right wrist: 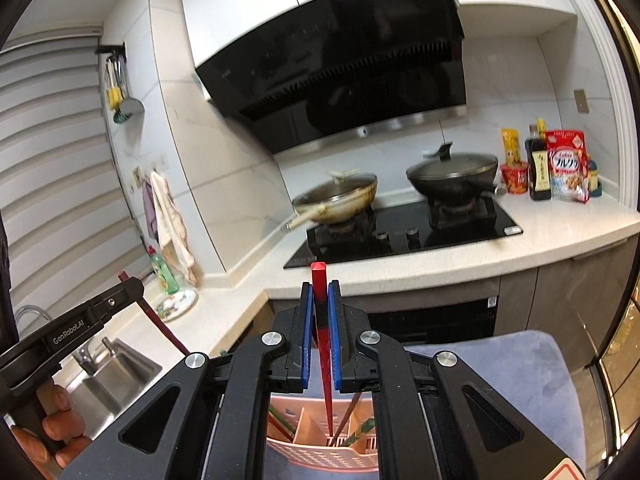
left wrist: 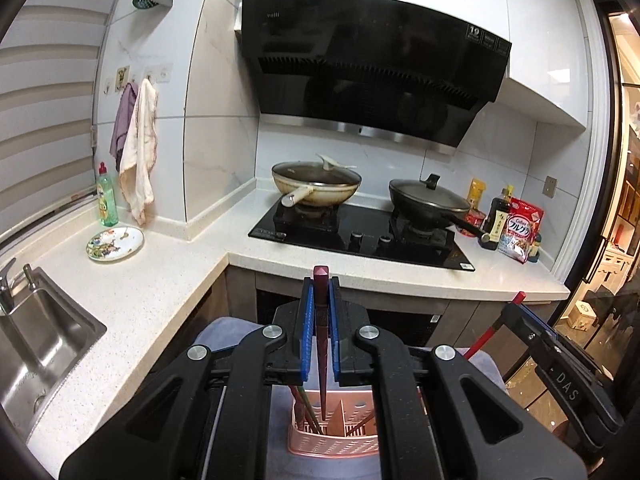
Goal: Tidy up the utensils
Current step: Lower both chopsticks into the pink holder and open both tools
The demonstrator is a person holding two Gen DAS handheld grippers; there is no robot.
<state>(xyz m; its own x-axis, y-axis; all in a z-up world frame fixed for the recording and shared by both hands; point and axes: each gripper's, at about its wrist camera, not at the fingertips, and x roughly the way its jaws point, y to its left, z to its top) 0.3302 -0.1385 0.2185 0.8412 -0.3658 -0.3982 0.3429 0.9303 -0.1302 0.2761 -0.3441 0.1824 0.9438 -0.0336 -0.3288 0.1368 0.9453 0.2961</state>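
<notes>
L gripper (left wrist: 320, 300) clamped on dark maroon chopstick (left wrist: 321, 344), R gripper (right wrist: 320, 304) clamped on red chopstick (right wrist: 323, 344), both tips over pink utensil caddy (left wrist: 332, 446), grey cloth (right wrist: 512, 364) beneath

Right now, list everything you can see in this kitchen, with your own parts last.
dark red chopstick: one, left gripper
red chopstick: one, right gripper
utensil basket: one, pink, below grippers, on grey cushion
woks: two, cream, black, lidded, on black hob
range hood: one, black
plate: one, patterned, by green bottle
sink: one, steel
cereal bag: one, red
left gripper: shut
right gripper: shut
</notes>
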